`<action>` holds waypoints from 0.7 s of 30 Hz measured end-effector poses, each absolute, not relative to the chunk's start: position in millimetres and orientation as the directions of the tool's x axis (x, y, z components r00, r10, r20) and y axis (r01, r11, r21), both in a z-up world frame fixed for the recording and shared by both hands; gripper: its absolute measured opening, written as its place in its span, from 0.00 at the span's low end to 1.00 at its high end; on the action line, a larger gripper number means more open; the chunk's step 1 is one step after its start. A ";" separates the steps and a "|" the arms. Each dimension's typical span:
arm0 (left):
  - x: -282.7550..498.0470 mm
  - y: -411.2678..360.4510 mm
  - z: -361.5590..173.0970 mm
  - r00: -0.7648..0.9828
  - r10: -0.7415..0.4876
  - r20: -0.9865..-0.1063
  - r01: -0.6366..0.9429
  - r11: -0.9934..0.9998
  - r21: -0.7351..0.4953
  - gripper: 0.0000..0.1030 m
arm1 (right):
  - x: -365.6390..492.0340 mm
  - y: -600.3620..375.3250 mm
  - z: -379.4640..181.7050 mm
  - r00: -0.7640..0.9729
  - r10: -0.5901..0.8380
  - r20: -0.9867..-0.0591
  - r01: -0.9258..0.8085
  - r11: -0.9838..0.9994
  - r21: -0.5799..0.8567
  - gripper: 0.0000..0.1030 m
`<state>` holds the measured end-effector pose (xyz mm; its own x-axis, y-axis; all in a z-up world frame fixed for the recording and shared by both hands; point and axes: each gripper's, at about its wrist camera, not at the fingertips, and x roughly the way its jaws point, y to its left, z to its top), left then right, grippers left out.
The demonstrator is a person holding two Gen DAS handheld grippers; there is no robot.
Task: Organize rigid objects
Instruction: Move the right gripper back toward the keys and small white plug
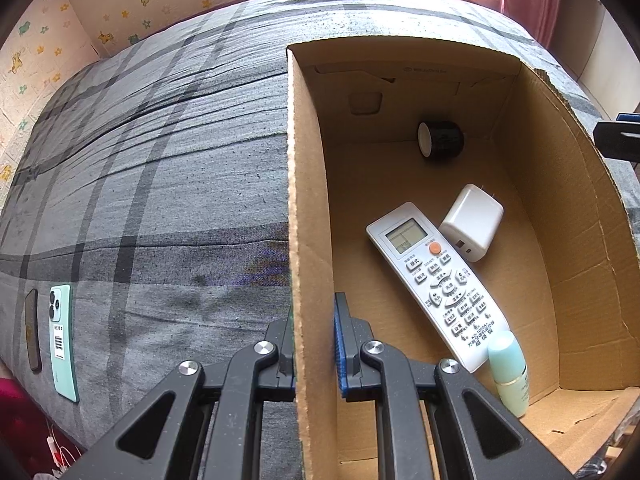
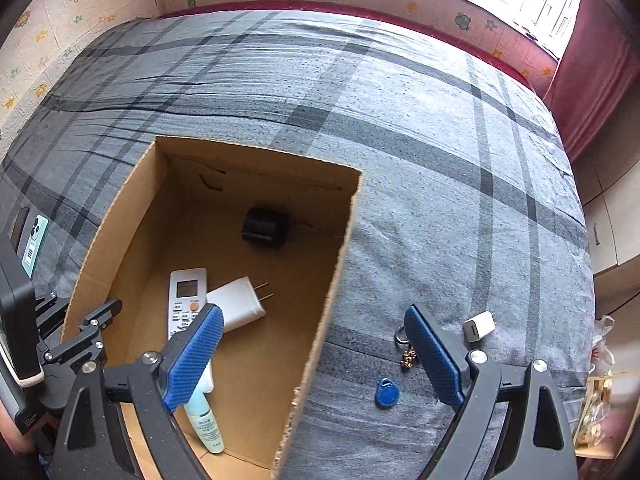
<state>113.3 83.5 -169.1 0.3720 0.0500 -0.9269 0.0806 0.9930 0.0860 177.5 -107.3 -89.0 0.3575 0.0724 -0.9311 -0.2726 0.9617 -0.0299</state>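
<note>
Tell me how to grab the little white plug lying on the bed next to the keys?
The small white charger lies flat on the blanket, a little blocky cube with its prongs pointing away from the box. It is probably best to come straight down from above with the right gripper's open jaws and pinch its two flat sides, away from the prongs and the keys.

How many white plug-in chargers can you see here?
2: a large white charger inside the cardboard box beside the remote, and a small white charger on the bedspread outside. Others may be hidden.
</note>
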 end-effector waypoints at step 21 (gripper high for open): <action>114.1 85.1 -170.1 0.373 0.047 -0.927 0.083 0.993 0.084 0.14 | 223.4 -248.8 -138.0 0.290 -0.073 -0.954 -0.012 0.997 -0.079 0.92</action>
<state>114.1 85.1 -170.1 0.3726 0.0471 -0.9268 0.0827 0.9931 0.0837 223.4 -248.8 -138.0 0.2899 -0.0727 -0.9543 -0.0115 0.9968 -0.0794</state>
